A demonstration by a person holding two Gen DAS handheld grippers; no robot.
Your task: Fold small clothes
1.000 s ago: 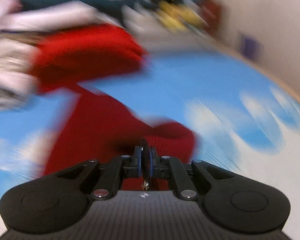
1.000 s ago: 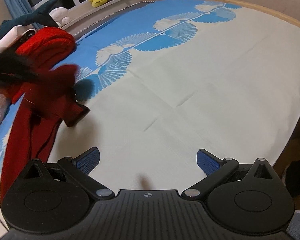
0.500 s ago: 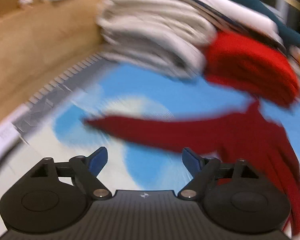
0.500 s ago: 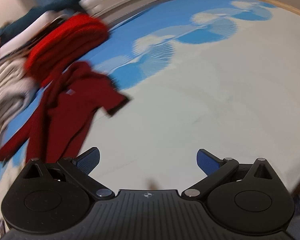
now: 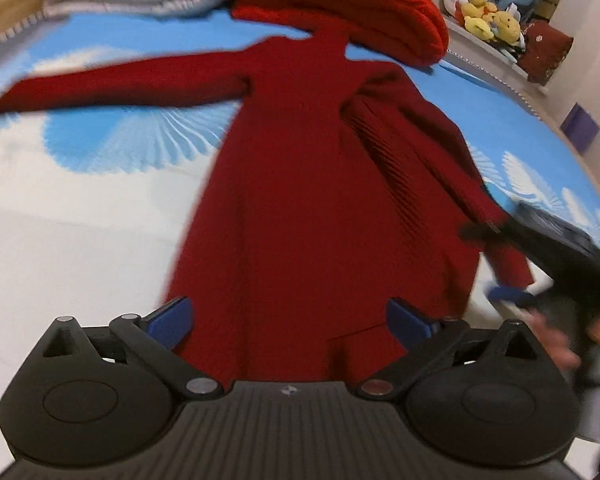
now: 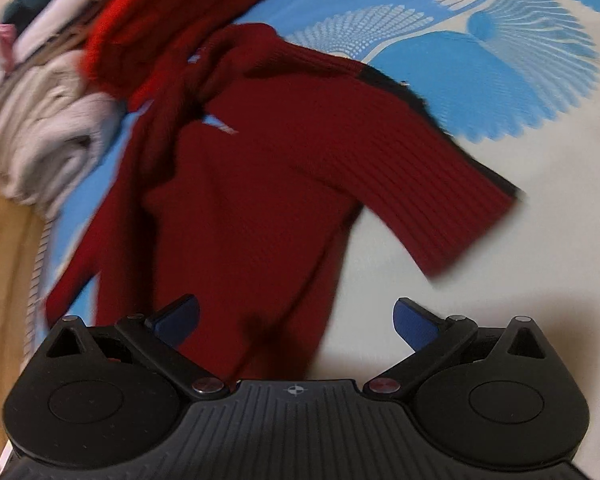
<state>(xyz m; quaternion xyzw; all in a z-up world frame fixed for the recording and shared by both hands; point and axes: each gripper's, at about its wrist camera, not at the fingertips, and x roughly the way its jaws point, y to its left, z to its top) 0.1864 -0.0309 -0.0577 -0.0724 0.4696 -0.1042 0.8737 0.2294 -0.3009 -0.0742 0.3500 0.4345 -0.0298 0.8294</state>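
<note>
Dark red sweater [image 5: 320, 208] lies spread flat on my blue-and-white cloth [image 5: 80, 208], its collar touching a folded bright red garment [image 5: 340, 4]. My left gripper [image 5: 290, 320] and right gripper [image 6: 296, 320] both hover over its hem, jaws spread, gripping nothing.

Counter under a white and blue fan-print cloth, carrying clothes.

The cloth [image 5: 80, 216] covers the counter [image 6: 4, 240], whose bare wood shows at the left edge. A dark red sweater [image 5: 312, 208] lies spread at centre frame; a folded bright red garment [image 5: 348, 4] and pale folded clothes [image 6: 44, 136] sit at the top and upper left.
</note>
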